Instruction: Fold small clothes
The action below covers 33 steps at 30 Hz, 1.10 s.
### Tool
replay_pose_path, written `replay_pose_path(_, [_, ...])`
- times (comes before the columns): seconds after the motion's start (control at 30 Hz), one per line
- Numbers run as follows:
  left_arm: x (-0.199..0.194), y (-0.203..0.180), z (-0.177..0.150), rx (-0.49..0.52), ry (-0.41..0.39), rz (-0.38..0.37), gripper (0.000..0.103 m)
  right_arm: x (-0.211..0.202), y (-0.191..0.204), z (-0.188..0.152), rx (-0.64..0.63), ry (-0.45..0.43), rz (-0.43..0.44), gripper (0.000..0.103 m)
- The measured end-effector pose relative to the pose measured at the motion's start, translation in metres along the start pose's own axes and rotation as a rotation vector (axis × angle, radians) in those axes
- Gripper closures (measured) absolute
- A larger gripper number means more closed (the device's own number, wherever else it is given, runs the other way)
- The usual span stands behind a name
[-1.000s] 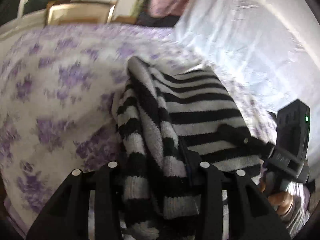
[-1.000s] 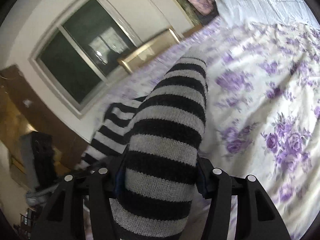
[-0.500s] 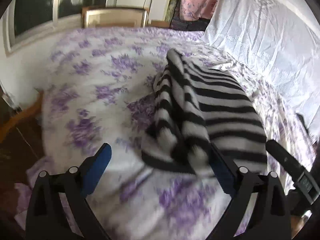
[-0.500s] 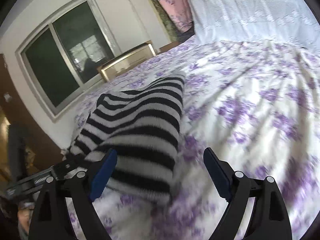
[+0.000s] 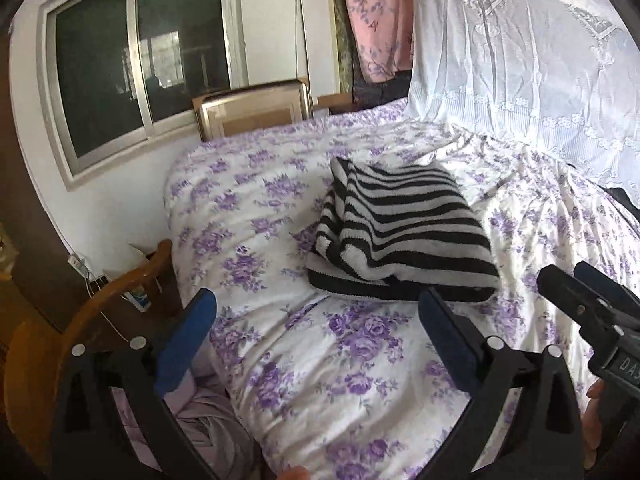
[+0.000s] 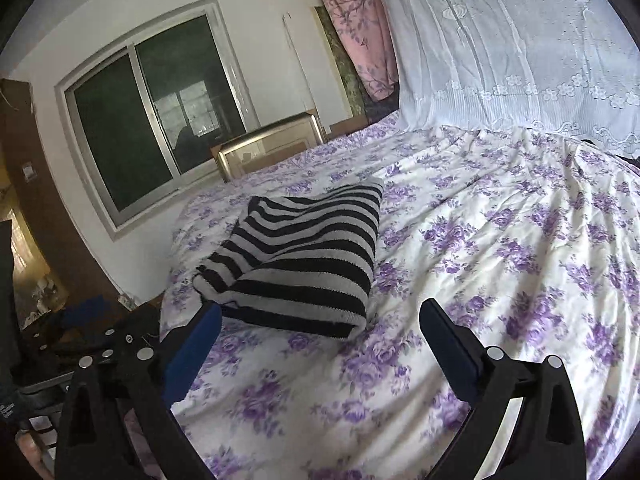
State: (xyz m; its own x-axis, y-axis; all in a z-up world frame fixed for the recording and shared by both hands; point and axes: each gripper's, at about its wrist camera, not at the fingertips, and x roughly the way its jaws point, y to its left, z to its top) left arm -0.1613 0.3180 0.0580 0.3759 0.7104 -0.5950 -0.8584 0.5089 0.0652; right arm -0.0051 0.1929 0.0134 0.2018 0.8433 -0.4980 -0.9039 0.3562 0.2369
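- Since a second ago both grippers have let go of the striped garment and drawn back from it; it was clamped between their pads then and now lies free on the bed.
- At the far left, a dark sliding window (image 5: pixel 136 60) sits in the white wall, with a wooden chair back (image 5: pixel 100 304) near the bed's left edge below it.
- A framed panel (image 5: pixel 252 108) leans against the wall at the far end of the bed.
- The left gripper (image 5: pixel 316 316) has its jaws wide and opening, with only bedspread between the blue pads (image 5: pixel 188 336); it hovers near the garment's near edge without touching it.
- The black-and-white striped sweater (image 5: pixel 404 236) lies folded into a compact block in the middle of the bed (image 5: pixel 248 200), on the purple-flowered cover, its folded layers showing on the left side.
- The right gripper (image 6: pixel 320 328) is likewise wide, its jaws opening and nothing between them; the sweater (image 6: pixel 304 256) lies just beyond its left pad.
- In the left wrist view, the right gripper's black body (image 5: pixel 592 312) shows at the right edge, beside the sweater and apart from it.
- At the far right hang a pink flowered curtain (image 5: pixel 376 20) and a white lace curtain (image 5: pixel 520 60).
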Motion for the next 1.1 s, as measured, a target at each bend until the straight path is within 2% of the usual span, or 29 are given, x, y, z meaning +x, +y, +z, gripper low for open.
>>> replay_pose_path(0.1, [-0.011, 0.001, 0.001, -0.009, -0.015, 0.013, 0.004, -0.009, 0.004, -0.002, -0.018, -0.004, -0.020, 0.003])
replay_pose_path(0.27, [-0.016, 0.002, 0.000, -0.019, -0.003, -0.008, 0.004, -0.019, 0.007, -0.005, -0.032, -0.010, -0.025, 0.003])
replay_pose_path(0.57, [-0.019, -0.009, -0.003, 0.033, -0.033, 0.047, 0.004, -0.020, 0.008, -0.005, -0.037, -0.010, -0.033, 0.003])
replay_pose_path(1.1, [-0.013, -0.010, -0.006, 0.027, -0.011, 0.030, 0.004, -0.021, 0.007, -0.004, -0.025, -0.007, -0.025, 0.003])
